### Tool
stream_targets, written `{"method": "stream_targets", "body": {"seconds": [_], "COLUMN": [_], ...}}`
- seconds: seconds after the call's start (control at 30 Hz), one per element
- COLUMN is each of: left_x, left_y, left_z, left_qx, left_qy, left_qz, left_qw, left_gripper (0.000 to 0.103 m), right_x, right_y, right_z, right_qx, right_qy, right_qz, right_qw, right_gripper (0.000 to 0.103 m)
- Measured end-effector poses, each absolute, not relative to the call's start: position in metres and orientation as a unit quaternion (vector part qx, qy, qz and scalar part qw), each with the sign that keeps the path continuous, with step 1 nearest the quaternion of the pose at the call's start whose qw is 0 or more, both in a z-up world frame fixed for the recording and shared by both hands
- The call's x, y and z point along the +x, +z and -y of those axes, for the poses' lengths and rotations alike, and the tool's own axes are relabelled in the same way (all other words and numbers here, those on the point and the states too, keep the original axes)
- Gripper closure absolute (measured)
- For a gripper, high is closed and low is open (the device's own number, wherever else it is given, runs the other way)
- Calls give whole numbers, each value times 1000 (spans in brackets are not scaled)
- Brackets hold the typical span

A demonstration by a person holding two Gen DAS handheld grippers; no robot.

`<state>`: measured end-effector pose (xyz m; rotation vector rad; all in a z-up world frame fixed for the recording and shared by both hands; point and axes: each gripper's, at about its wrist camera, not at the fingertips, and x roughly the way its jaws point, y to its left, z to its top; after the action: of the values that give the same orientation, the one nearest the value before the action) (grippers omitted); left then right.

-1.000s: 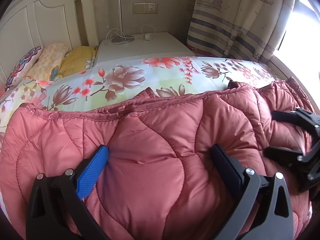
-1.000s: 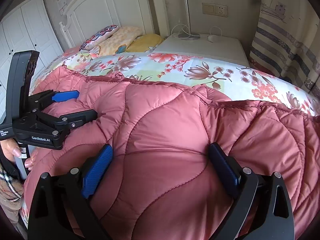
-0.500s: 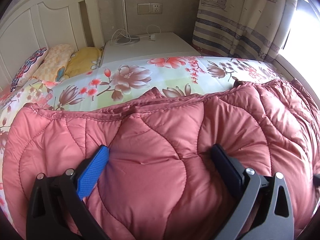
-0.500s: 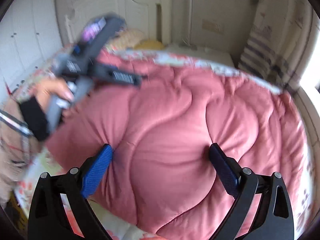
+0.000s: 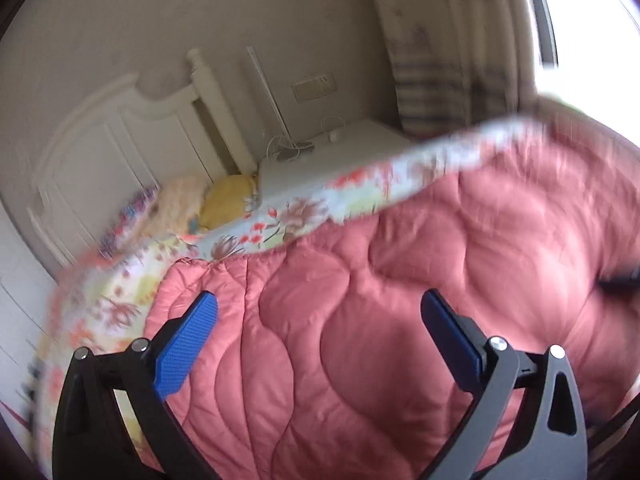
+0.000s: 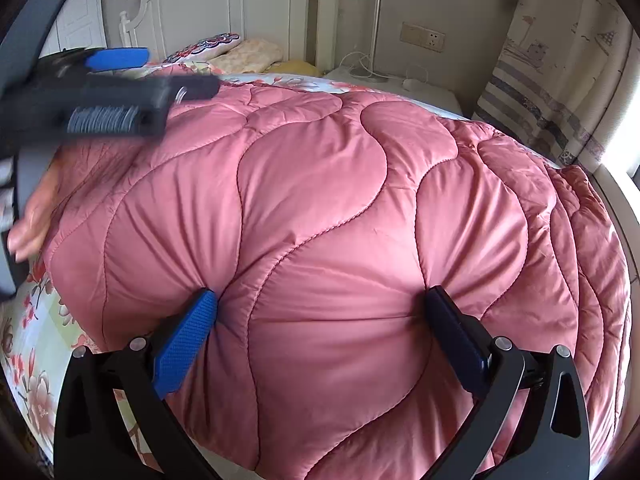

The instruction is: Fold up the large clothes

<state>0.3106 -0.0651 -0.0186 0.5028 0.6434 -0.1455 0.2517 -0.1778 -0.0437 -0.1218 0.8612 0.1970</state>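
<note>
A large pink quilted coat [image 6: 340, 208] lies spread in a puffy mound on the floral bed sheet [image 6: 28, 344]. My right gripper [image 6: 320, 332] is open, its blue pads pressing into the coat's near part with fabric bulging between them. My left gripper [image 5: 320, 332] is open and held above the coat [image 5: 400, 300], which is blurred in the left wrist view. The left gripper also shows in the right wrist view [image 6: 112, 84], up at the left above the coat's far left side, with the hand [image 6: 36, 216] that holds it.
A white headboard [image 6: 224, 12] and pillows [image 6: 240, 52] are at the bed's far end. A white nightstand [image 6: 400, 84] with a lamp pole and cables stands beside it. A striped curtain [image 6: 552, 64] and a bright window are at the right.
The left gripper has lifted off the coat and swung up and left, its view now blurred and tilted. The right gripper has drawn back to the coat's near part.
</note>
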Motion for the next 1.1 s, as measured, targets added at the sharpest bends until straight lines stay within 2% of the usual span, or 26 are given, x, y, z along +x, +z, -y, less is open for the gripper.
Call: {"method": "stream_targets", "body": {"seconds": [0.03,0.1,0.17,0.33,0.43,0.53,0.63,0.83,0.97,1.1], "left_x": [317,324,339,341,341,339,339,337,338,338], "left_y": [-35,-46,-48,-49,-49,-49,-48,-49,-49,-49], "left_z": [68,57,45,41,38,36,35,36,34,33], "left_qx": [267,216,164,152,144,140,136,137,133,133], "left_qy": [-64,-87,-100,-109,-114,-116,-122,-119,-121,-121], "left_qz": [-327,-328,-361,-364,-363,-364,-364,-362,-364,-363], "left_qw": [905,916,912,912,913,913,913,915,914,914], "left_gripper": [2,2,2,2,2,2,2,2,2,2], "right_x": [252,248,242,197,169,163,177,178,167,177], "right_y": [-43,-41,-35,-5,5,-9,-48,-33,-1,5], "right_z": [177,174,178,202,243,273,288,277,267,215], "right_qx": [-59,-67,-58,-46,-1,10,10,-19,12,-41], "right_qy": [96,96,97,77,45,21,11,-14,18,66], "right_qz": [-415,-408,-405,-352,-327,-349,-397,-413,-362,-350], "right_qw": [903,906,907,932,944,937,918,911,932,934], "right_gripper": [4,4,4,5,6,6,4,5,5,5]}}
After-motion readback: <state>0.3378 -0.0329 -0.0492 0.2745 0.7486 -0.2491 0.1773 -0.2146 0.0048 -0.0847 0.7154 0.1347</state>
